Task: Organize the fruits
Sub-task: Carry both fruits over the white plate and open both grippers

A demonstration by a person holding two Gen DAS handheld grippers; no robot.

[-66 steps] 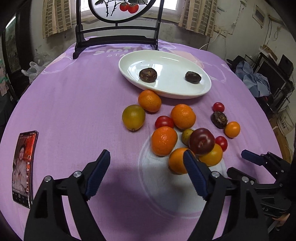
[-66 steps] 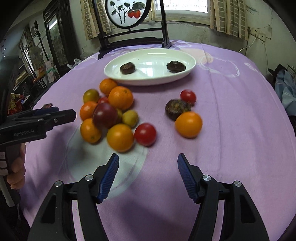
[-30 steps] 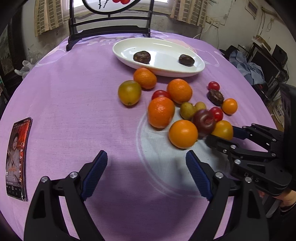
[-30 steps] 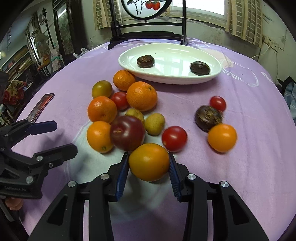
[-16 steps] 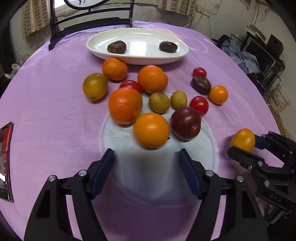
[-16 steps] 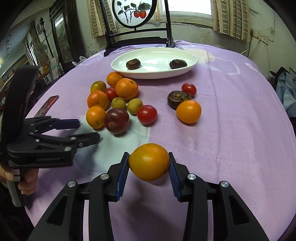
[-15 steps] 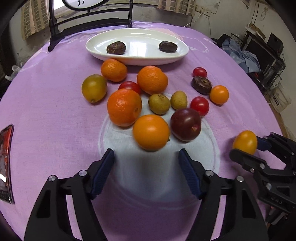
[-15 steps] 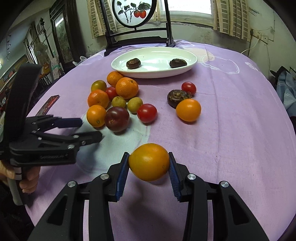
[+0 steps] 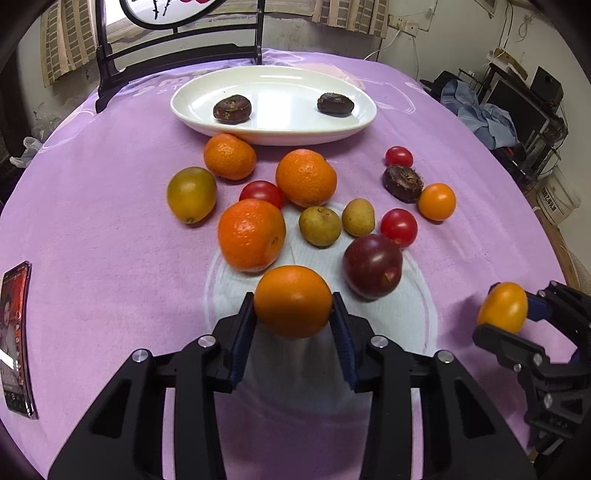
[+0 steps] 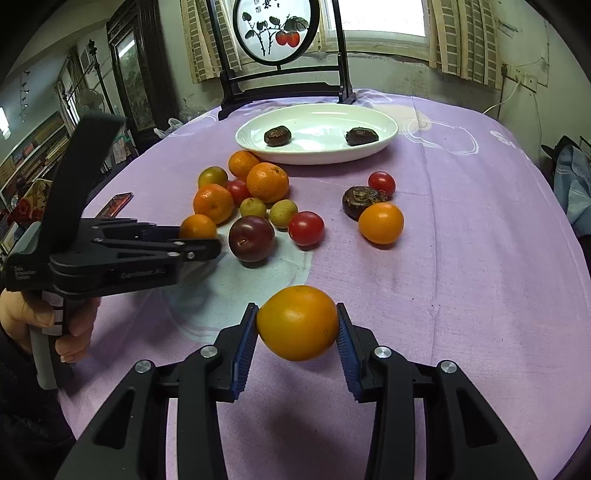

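Note:
My left gripper point(image 9: 293, 325) is shut on a smooth orange fruit point(image 9: 293, 301) at the near edge of the fruit pile. My right gripper point(image 10: 297, 334) is shut on a yellow-orange tomato point(image 10: 297, 323) and holds it above the purple cloth, near side; it also shows in the left wrist view point(image 9: 503, 307). Loose mandarins point(image 9: 251, 232), red tomatoes point(image 9: 399, 227), a dark plum point(image 9: 372, 266), longans point(image 9: 320, 226) and a water chestnut point(image 9: 402, 183) lie mid-table. A white oval plate point(image 9: 273, 134) at the back holds two dark chestnuts point(image 9: 232, 108).
A phone point(image 9: 16, 339) lies at the left edge of the purple tablecloth. A black wooden stand with a round painted screen point(image 10: 275, 29) stands behind the plate. Cluttered furniture lies off the right side of the table.
My left gripper has moved forward and shut on the smooth orange fruit; half a second ago it was open just short of it. My right gripper still holds the yellow-orange tomato lifted.

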